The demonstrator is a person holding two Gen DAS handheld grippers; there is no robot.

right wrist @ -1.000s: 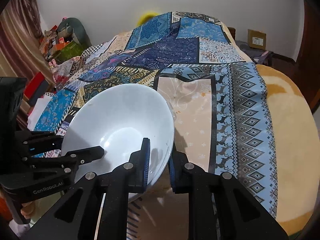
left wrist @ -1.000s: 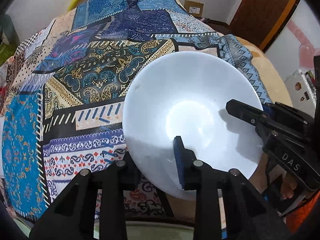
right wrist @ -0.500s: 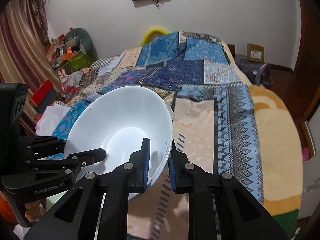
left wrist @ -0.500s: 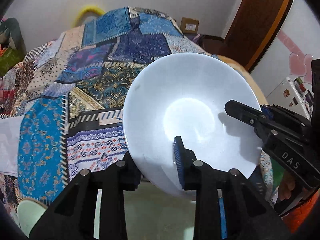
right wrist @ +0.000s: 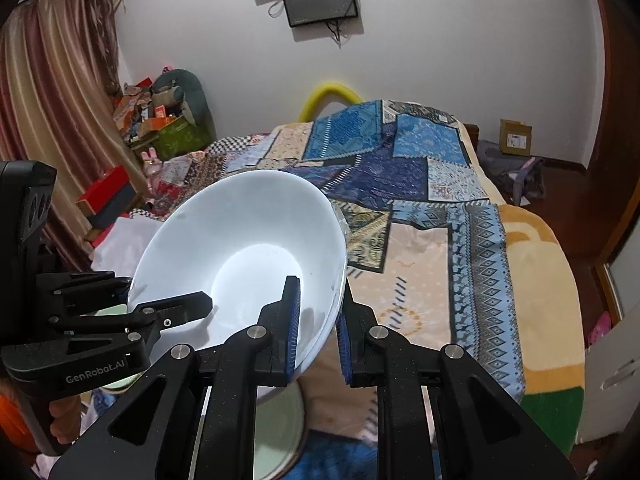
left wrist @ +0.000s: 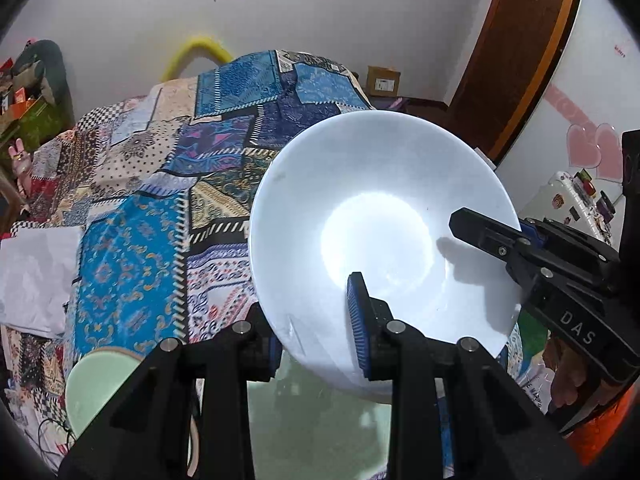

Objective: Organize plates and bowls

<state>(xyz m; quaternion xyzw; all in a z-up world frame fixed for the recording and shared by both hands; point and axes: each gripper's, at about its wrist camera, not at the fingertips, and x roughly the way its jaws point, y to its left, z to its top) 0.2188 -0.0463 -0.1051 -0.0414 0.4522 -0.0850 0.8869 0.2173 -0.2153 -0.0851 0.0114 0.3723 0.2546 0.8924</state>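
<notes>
Left wrist view, big round white bowl (left wrist: pixel 384 220) pinched at its near rim by left gripper (left wrist: pixel 316 340), right gripper (right wrist: pixel 316 332) clamped on the opposite rim, pale green dish (left wrist: pixel 96 384), maybe a plate, below the left fingers.

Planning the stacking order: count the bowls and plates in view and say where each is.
2 for sure: a white bowl gripped at its rim by both grippers, and a pale green dish low on the left below it. Others may be hidden under the bowl.

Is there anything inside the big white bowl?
No food. Inside the white bowl you see only one finger of the left gripper and one of the right gripper, pinching its rim. Its underside is hidden.
</notes>
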